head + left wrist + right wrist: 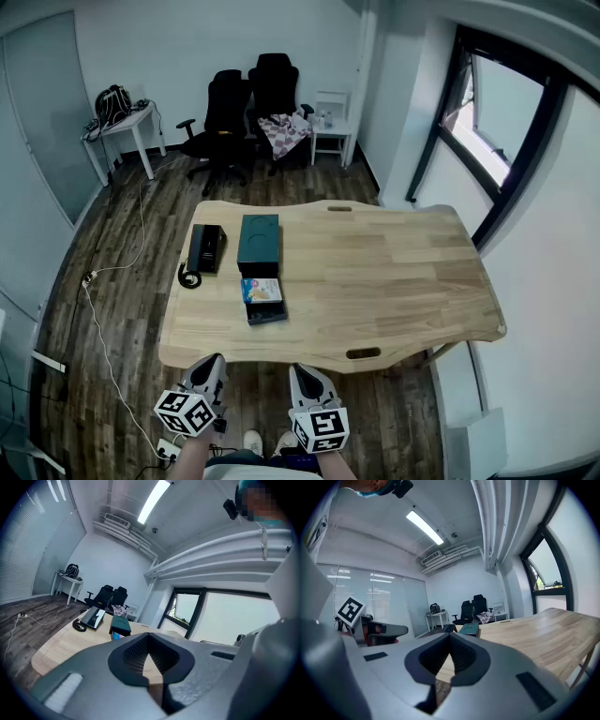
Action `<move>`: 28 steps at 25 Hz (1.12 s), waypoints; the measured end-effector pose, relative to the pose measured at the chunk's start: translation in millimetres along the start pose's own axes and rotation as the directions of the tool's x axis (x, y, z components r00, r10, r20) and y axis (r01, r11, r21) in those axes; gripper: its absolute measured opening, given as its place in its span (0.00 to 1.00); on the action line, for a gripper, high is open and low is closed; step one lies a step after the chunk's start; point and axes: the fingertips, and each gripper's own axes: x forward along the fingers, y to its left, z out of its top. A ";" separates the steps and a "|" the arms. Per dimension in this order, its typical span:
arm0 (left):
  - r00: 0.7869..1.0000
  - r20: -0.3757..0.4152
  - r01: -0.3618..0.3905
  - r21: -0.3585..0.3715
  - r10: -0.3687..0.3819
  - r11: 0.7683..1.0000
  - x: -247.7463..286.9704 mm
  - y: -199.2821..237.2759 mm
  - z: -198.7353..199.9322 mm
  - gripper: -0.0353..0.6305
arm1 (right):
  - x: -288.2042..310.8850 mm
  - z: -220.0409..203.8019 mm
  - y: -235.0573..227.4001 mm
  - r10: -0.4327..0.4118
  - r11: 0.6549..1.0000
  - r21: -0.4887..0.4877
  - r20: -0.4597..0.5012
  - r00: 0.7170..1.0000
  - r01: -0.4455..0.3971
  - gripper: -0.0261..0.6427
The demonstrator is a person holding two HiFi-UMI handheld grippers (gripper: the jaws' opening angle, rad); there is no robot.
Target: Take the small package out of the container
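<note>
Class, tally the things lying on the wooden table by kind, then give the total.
Phone: 1
Teal box: 1
Package: 1
Dark container under the package: 1
Total: 4

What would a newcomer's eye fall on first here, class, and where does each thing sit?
The pale wooden table fills the middle, with a dark teal rectangular box and a small colourful package on its left part, the package nearer the person. Below the near edge, the left gripper and right gripper are held shut and empty.
</note>
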 end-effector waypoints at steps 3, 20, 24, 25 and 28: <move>1.000 -0.003 -0.007 -0.002 0.007 1.000 -5.3 -1.0 -4.8 0.05 | -4.0 -0.5 -0.6 0.000 1.000 0.001 0.000 1.000 0.000 0.05; 1.000 0.010 0.003 -0.043 -0.003 0.999 7.1 3.5 -3.2 0.05 | -4.1 -9.1 -18.0 -0.033 0.999 0.043 -0.016 0.999 0.034 0.05; 1.000 0.010 0.014 -0.044 -0.013 0.999 28.6 10.4 2.0 0.05 | 12.3 -7.4 -30.1 -0.047 0.998 0.041 -0.022 0.999 0.048 0.05; 1.000 0.012 0.015 -0.045 -0.014 0.999 35.3 13.5 4.3 0.05 | 17.8 -6.2 -33.1 -0.048 0.998 0.040 -0.022 0.999 0.048 0.05; 1.000 0.013 0.023 -0.046 -0.022 0.999 62.2 23.3 12.9 0.05 | 38.9 -2.0 -47.3 -0.058 0.998 0.036 -0.025 0.998 0.059 0.05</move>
